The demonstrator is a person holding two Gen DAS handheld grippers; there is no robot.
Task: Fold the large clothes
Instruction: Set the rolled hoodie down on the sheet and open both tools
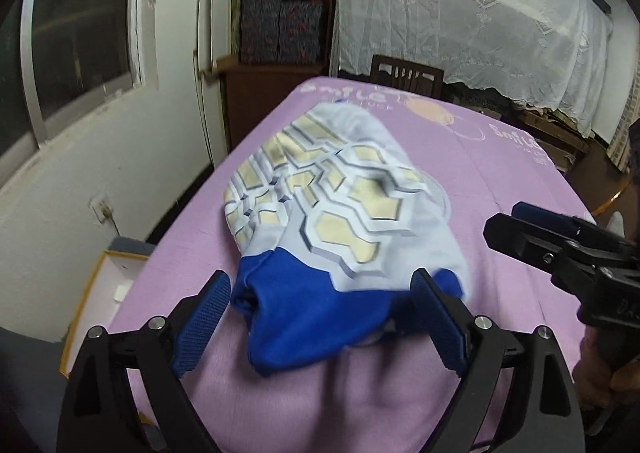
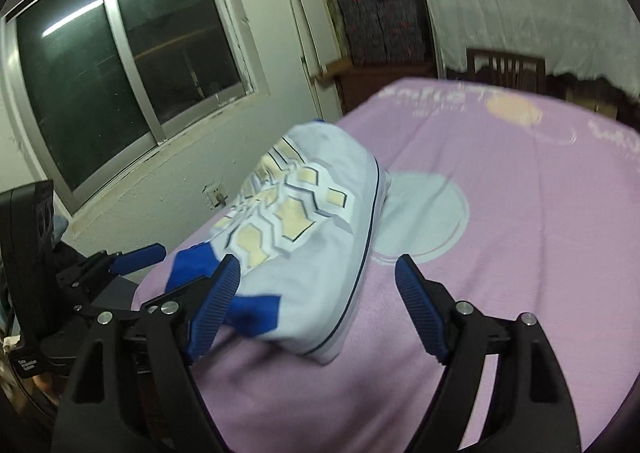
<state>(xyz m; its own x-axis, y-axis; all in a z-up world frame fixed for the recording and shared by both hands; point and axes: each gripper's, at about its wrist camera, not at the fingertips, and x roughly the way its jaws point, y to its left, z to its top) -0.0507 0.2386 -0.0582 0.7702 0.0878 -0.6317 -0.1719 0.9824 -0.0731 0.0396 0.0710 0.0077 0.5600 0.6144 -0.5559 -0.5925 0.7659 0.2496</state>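
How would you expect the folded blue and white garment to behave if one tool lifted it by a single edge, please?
The garment would probably sag and unfold: its layers lie in soft, rumpled folds. It looks like thin cloth, so likely light. Pushed across the purple blanket, it may bunch up rather than slide, as both look like soft fabric.

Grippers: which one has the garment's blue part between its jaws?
The left gripper: its open jaws straddle the garment at its blue hem. The right gripper, also open, has only its left pad over the cloth.

Matt cloth garment [image 1: 344, 213], fuzzy blanket [image 1: 500, 189]
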